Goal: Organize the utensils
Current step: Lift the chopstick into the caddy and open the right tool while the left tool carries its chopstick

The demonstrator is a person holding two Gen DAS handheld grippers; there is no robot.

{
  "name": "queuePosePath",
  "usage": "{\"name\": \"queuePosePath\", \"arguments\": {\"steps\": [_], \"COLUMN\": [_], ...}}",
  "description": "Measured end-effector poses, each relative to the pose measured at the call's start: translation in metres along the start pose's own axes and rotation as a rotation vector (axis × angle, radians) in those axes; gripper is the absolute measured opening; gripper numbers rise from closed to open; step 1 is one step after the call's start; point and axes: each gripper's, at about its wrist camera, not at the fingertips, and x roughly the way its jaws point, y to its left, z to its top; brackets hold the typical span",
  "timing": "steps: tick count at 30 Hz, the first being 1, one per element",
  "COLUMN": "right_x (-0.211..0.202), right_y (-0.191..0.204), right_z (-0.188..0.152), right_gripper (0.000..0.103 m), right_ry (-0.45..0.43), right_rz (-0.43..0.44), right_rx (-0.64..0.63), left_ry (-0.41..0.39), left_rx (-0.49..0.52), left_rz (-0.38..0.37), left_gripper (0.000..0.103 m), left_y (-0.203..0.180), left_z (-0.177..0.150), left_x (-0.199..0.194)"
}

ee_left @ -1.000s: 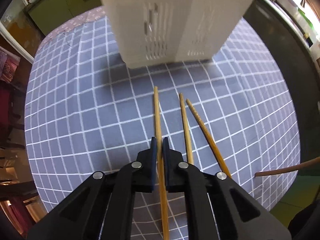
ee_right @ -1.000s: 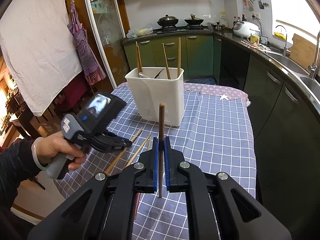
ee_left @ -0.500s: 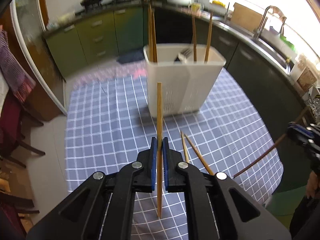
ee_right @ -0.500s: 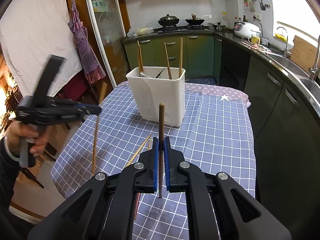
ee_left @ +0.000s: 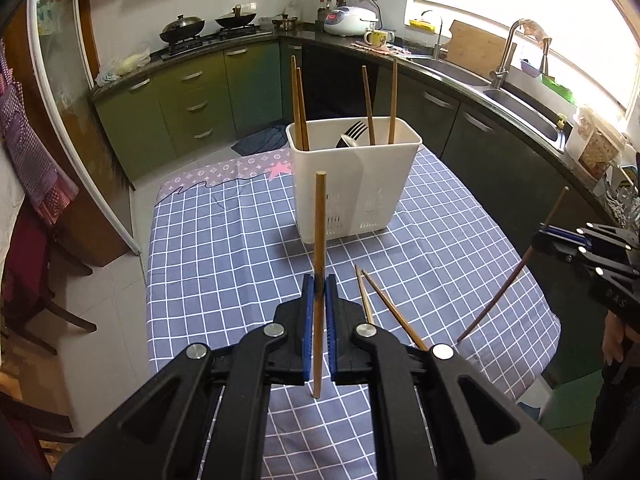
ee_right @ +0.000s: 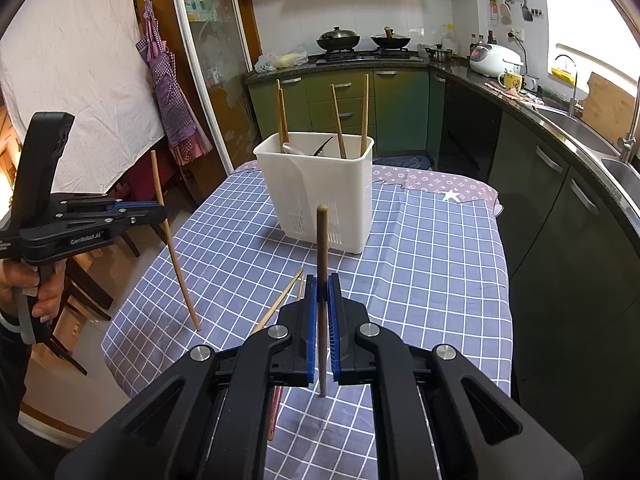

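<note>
My left gripper [ee_left: 319,286] is shut on a light wooden chopstick [ee_left: 319,232] and holds it upright above the table; it also shows in the right wrist view [ee_right: 160,213]. My right gripper [ee_right: 322,286] is shut on a darker brown chopstick [ee_right: 322,252], also upright; it shows at the right edge of the left wrist view [ee_left: 538,237]. A white utensil holder [ee_left: 356,188] stands on the checked tablecloth [ee_left: 224,256] with several chopsticks and a fork [ee_left: 354,132] in it. Two loose chopsticks [ee_left: 380,296] lie on the cloth in front of it.
The table's near edge and right edge drop to the floor. A wooden chair [ee_left: 36,292] stands left of the table. Kitchen counters with a sink [ee_left: 516,100] and stove [ee_left: 208,32] run behind and to the right.
My left gripper has lifted its chopstick off the cloth and swung it upright, raising its view from the table to the room. The right gripper has held still with its chopstick.
</note>
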Motion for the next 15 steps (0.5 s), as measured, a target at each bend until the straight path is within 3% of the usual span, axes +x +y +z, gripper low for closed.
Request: {"name": "queuePosePath", "arguments": {"steps": [7, 15], "right_x": [-0.012, -0.049], "right_y": [-0.005, -0.020], "right_z": [0.024, 0.098], "right_gripper": [0.006, 0.006], "right_ry": [-0.045, -0.173], "right_rz": [0.014, 0.060], "right_rx": [0.009, 0.060], "left_ry": [0.000, -0.001], "left_rx": [0.005, 0.011], "left_rz": [-0.001, 0.002], "left_gripper": [0.006, 0.006], "left_y": [-0.001, 0.000], "left_z": [-0.002, -0.004], "left_x": [-0.003, -0.005]}}
